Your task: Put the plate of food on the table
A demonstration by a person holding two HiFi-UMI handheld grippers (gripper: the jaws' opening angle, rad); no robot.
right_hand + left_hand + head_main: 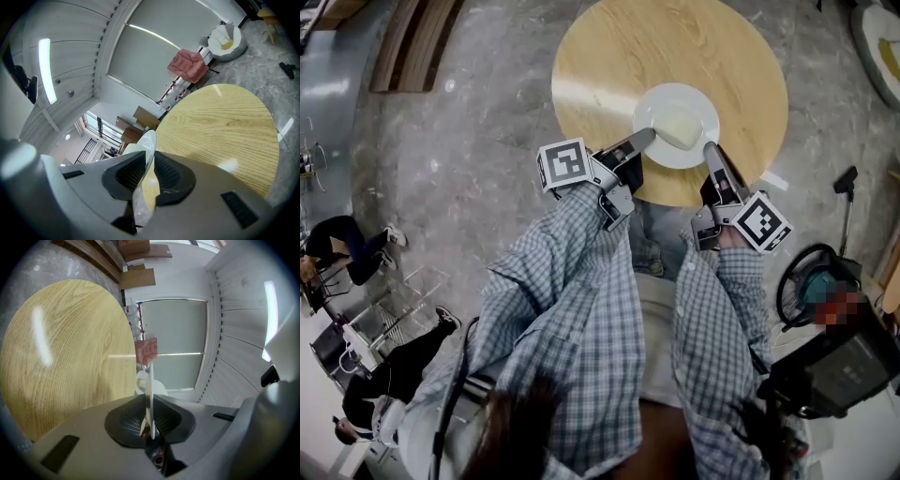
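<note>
Floor (469,159): grey stone, lying under everything in the head view.
Table (609,56): round, pale wood grain, taking up the top centre of the head view; it is also filling the left of the left gripper view (61,357) and the right of the right gripper view (225,122).
Sleeves (572,281): checked, both reaching forward toward the table's near edge.
Left gripper (645,139): jaws are clamping the plate's left rim; its own view (149,416) is showing the rim edge-on between the ribbed pads.
Right gripper (710,148): jaws are clamping the plate's near-right rim; its own view (146,173) is showing the rim pinched between the pads.
Plate (661,98): white, round, sitting level over the near half of the table, held from two sides (150,380) (147,140). Contact with the tabletop: cannot tell.
Food (678,127): one pale yellowish block, lying at the plate's centre.
</note>
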